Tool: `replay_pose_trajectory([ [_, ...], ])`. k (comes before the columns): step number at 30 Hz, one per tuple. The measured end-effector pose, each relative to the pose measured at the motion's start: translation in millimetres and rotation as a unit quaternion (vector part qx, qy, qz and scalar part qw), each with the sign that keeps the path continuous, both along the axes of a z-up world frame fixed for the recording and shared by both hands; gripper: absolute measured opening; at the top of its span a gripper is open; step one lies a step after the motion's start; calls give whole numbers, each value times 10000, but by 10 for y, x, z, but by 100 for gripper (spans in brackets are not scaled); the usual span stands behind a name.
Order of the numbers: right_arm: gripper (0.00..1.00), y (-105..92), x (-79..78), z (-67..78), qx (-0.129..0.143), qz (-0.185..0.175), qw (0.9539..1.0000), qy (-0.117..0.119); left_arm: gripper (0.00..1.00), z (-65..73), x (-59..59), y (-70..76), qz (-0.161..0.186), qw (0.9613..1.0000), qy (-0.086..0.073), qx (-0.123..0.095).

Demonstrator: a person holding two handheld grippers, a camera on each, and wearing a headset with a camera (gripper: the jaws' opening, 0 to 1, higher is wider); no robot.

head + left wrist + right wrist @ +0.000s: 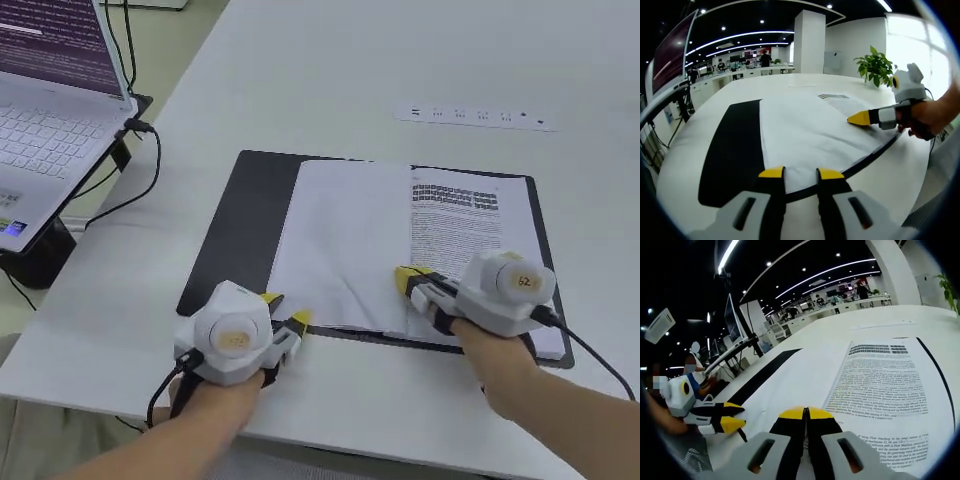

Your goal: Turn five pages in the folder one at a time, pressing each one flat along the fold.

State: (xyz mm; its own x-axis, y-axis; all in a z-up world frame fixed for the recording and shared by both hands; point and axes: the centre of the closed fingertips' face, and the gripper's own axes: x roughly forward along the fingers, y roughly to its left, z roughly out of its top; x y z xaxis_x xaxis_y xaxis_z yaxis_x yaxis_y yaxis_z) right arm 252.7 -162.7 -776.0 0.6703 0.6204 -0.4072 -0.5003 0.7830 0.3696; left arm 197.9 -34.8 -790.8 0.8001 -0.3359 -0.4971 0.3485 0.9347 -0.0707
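Flat black folder [240,230], smooth white pages [345,240]

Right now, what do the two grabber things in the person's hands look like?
The left gripper and right gripper match: rounded white shells, each with a round orange mark on top, black jaws tipped yellow, and a black cable running back past the wrist. The forearms are bare.

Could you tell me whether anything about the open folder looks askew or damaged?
Only mildly: the turned blank page looks slightly rippled over the black cover, not quite flat. The printed page lies smooth.
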Motion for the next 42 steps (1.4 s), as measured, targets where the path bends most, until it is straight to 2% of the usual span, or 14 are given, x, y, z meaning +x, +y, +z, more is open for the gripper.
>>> replay_pose_trajectory([
  [5, 0, 11, -157, -30, -88, 169, 9998, 35, 23, 6, -2, -2, 12, 10000, -9, -14],
  [18, 0, 22, -538, -47, -20, 377, 9991, 193, 23, 29, 5, -1, 14, 10000, -5, -15],
  [25, 0, 15, -730, -50, 114, 427, 9983, 369, 23, 37, 3, -3, 17, 10000, 9, -12],
  [32, 0, 68, -910, -19, 252, 511, 9961, 677, 23, 33, 3, -5, 14, 10000, 48, 8],
  [35, 0, 105, -956, 85, 412, 517, 9955, 681, 23, 36, 1, -6, 20, 10000, 86, 5],
  [39, 0, 111, -940, 343, 713, 352, 9950, 599, 23, 52, 4, -3, 4, 9998, 178, 4],
  [41, 0, 81, -904, 489, 909, 155, 9943, 532, 24, 63, 3, -2, 31, 9997, 250, -74],
  [42, 0, 56, -889, 538, 968, 83, 9939, 514, 24, 68, 8, -2, 86, 9992, 339, -195],
])
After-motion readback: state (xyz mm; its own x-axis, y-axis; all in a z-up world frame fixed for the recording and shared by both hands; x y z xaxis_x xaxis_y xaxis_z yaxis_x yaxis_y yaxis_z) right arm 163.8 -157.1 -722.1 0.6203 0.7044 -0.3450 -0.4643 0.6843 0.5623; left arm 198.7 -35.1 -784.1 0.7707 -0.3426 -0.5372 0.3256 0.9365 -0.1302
